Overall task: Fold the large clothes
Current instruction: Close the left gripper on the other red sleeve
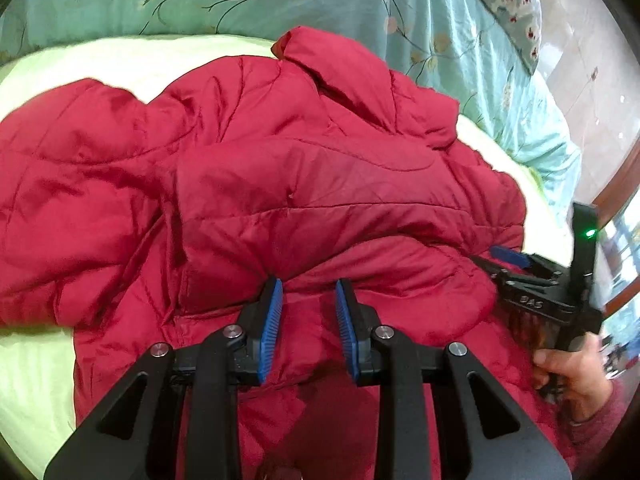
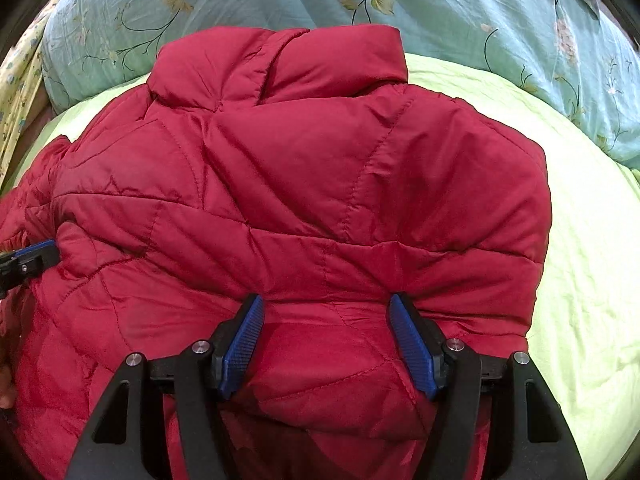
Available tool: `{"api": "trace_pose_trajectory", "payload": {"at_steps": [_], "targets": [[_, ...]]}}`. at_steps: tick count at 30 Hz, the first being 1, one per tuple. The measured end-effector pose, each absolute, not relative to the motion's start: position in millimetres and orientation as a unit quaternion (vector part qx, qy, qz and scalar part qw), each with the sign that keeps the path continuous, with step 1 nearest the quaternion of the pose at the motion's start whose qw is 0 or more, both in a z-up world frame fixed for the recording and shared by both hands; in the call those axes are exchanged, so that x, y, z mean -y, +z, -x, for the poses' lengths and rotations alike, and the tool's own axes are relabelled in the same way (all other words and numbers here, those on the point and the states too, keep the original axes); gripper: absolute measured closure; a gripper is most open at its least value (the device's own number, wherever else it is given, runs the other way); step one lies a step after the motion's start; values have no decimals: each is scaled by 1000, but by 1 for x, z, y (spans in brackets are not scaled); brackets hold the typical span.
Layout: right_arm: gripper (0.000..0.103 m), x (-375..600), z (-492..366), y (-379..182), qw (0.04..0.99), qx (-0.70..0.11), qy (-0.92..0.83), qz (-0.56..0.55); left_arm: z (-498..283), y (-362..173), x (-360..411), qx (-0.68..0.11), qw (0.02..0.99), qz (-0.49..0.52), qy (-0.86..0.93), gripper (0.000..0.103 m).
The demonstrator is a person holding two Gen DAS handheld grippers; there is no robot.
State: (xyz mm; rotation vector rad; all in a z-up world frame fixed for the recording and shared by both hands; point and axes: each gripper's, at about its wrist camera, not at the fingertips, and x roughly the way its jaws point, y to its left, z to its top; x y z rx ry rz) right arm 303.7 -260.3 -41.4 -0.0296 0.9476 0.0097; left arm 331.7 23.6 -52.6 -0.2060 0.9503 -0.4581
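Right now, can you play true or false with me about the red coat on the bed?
1. The puffy red jacket lies on a light green sheet. True.
2. The jacket's collar points toward the blue flowered quilt. True.
3. The jacket is blue. False: it is red.
4. The right gripper is squeezed shut. False: its jaws stand wide apart over the fabric.
5. A hand holds the right gripper. True.
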Motion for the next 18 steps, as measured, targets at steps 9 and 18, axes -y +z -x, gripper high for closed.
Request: {"api": "trace_pose_trajectory", "payload": {"at_steps": [9,18], "targets": [[35,277,-254,-4,902,-427,29,-54,-303,-27,-75,-434,870,155,-173,59],[33,253,-210,12,891,-440,98,-54,-282,-37,-160,-413,871,256,-71,31]]}}
